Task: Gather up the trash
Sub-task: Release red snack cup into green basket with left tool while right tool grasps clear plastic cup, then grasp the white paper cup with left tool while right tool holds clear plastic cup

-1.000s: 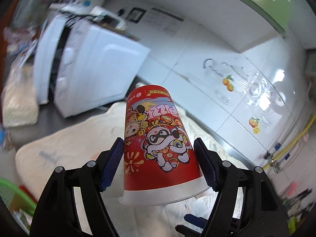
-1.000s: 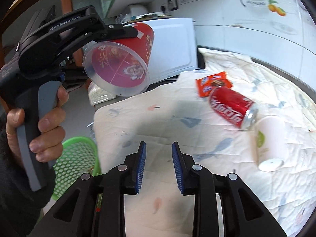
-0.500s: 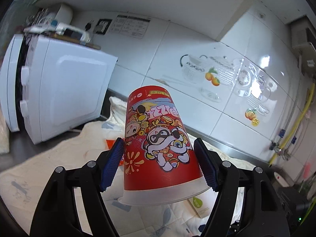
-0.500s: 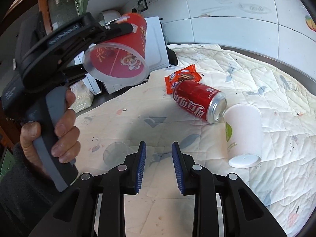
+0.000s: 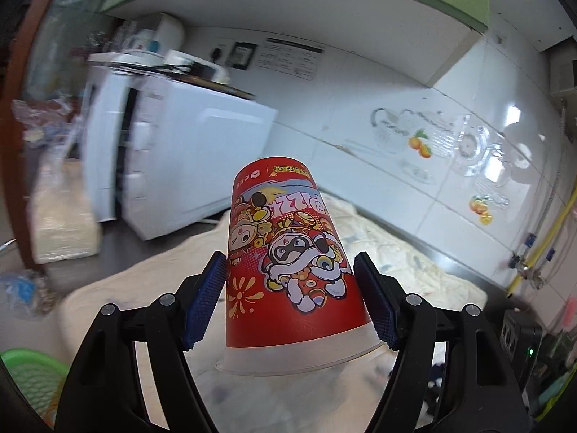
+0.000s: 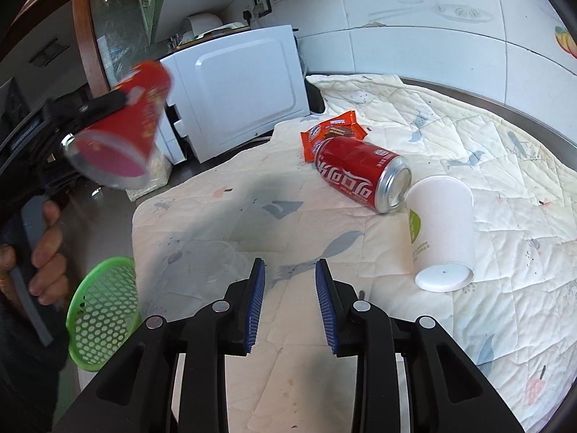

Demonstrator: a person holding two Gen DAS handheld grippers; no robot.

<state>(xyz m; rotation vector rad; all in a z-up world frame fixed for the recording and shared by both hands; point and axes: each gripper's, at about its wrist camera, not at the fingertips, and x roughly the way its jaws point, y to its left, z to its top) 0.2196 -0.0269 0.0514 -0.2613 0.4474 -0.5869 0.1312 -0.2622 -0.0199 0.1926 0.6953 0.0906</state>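
The left gripper (image 5: 290, 297) is clamped on the red cartoon-printed paper cup with a white rim band (image 5: 288, 263), its blue ribbed pads pressing the cup's flanks just above the wide mouth, which faces back toward the handle while the narrow base points away; that hold looks the same as in the two earlier left-wrist pictures, with the cup sitting in the same place between the pads. The right gripper (image 6: 290, 305) carries nothing: its jaws stand apart over the bare white quilted cloth (image 6: 223, 216), and they have just been opening a little, the gap being visibly wider than it was a second ago. Outward from there, the right-wrist view has swung. Half a second ago the cup was held high over the cloth; now it sits lower and farther left, blurred with motion, off the cloth's edge and nearer the green perforated plastic basket (image 6: 102, 306), which had dropped out of that view and shows again at lower left. The person's hand (image 6: 43, 249) grips the grey handle beside it. The left-wrist view likewise shows the white microwave oven (image 5: 173, 158) smeared, and a corner of the basket at its lower-left edge. I read this as the cup being carried to the basket for dropping, not yet over it. On the cloth remain the red soda can lying on its side (image 6: 360, 176), its open end close against the tipped white paper cup (image 6: 441, 231), and the orange biscuit wrapper (image 6: 333, 131) just behind the can; the empty right jaws seem readied for one of these.
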